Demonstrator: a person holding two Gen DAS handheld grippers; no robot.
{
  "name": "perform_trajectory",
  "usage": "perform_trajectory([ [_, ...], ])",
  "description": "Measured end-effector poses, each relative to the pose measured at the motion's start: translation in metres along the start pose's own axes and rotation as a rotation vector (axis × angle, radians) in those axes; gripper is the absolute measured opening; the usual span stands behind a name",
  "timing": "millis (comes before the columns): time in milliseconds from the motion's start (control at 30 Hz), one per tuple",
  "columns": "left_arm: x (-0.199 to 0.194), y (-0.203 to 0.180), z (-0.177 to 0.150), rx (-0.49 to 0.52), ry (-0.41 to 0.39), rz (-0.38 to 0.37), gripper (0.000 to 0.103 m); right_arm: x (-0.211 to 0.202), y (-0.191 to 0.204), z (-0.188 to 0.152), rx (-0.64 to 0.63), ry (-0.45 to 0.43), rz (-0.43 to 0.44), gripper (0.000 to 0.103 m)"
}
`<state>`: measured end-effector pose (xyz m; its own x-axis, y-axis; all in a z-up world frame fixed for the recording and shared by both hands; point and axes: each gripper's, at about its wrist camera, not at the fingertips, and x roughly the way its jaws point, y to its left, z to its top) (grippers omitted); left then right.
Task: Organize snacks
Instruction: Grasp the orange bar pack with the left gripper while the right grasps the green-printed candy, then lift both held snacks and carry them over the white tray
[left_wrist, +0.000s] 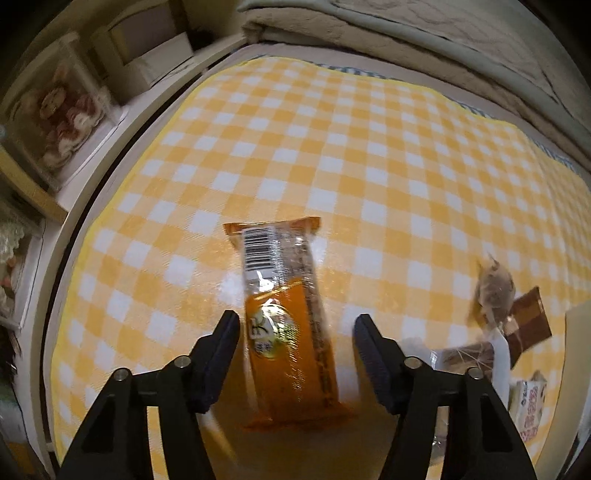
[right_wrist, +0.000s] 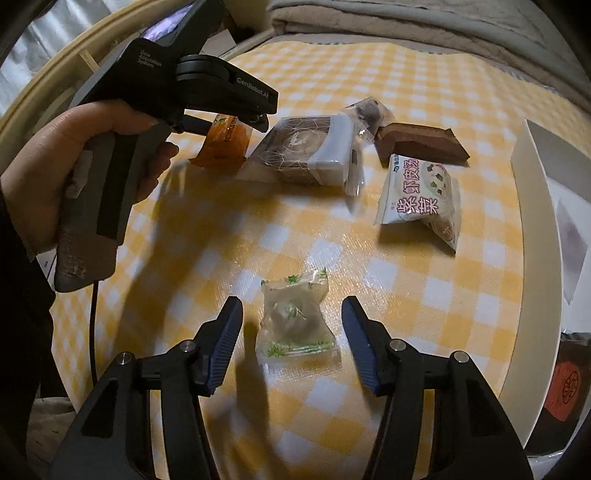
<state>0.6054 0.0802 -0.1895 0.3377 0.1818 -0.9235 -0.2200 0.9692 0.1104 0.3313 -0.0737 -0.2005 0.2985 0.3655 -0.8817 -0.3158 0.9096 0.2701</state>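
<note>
On the yellow-and-white checked cloth (left_wrist: 332, 147) lies a long orange snack bar (left_wrist: 291, 332) with a clear end and a barcode. My left gripper (left_wrist: 295, 325) straddles its near half, open, with a gap at each pad. A small clear-wrapped sweet with green print (right_wrist: 295, 317) lies between the fingers of my right gripper (right_wrist: 291, 310), which is open too and does not touch it. In the right wrist view a hand (right_wrist: 55, 173) holds the left gripper over the orange bar (right_wrist: 221, 144).
Beyond the sweet lie a wrapped brown pastry (right_wrist: 306, 151), a brown packet (right_wrist: 421, 144), a white packet with red characters (right_wrist: 421, 199) and a small grey sweet (right_wrist: 369, 109). A white box (right_wrist: 532, 221) stands at the right. Shelves (left_wrist: 55, 122) are at the left, a folded blanket (left_wrist: 406, 37) behind.
</note>
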Motion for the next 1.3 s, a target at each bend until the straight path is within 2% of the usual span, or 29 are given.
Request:
perform_trajectory([
  [133,0.008,0.010,0.002,-0.028,0.013,-0.007,0.055,0.007,0.007,0.001,-0.039,0.005,-0.060,0.046],
  [200,0.009,0.012,0.004,-0.037,0.007,-0.007,0.044,0.009,0.011,0.000,-0.058,0.005,-0.068,0.039],
  [233,0.010,0.014,0.004,-0.044,0.006,-0.009,0.041,0.009,0.012,-0.001,-0.058,0.004,-0.070,0.039],
  [400,0.007,0.018,0.005,-0.047,-0.004,-0.015,0.036,0.007,0.010,-0.002,-0.056,-0.011,-0.080,0.036],
  [700,-0.025,0.031,0.000,-0.040,-0.068,-0.054,0.035,-0.017,0.001,-0.002,-0.020,-0.082,-0.079,0.035],
  [900,-0.069,0.034,-0.011,-0.050,-0.129,-0.084,0.035,-0.041,-0.008,0.011,0.013,-0.156,-0.106,0.035],
  [1167,-0.145,0.015,-0.039,0.019,-0.219,-0.237,0.035,-0.100,-0.023,0.016,0.079,-0.294,-0.181,0.035],
  [1300,-0.183,0.006,-0.057,0.068,-0.268,-0.285,0.035,-0.129,-0.029,0.010,0.076,-0.340,-0.222,0.035],
])
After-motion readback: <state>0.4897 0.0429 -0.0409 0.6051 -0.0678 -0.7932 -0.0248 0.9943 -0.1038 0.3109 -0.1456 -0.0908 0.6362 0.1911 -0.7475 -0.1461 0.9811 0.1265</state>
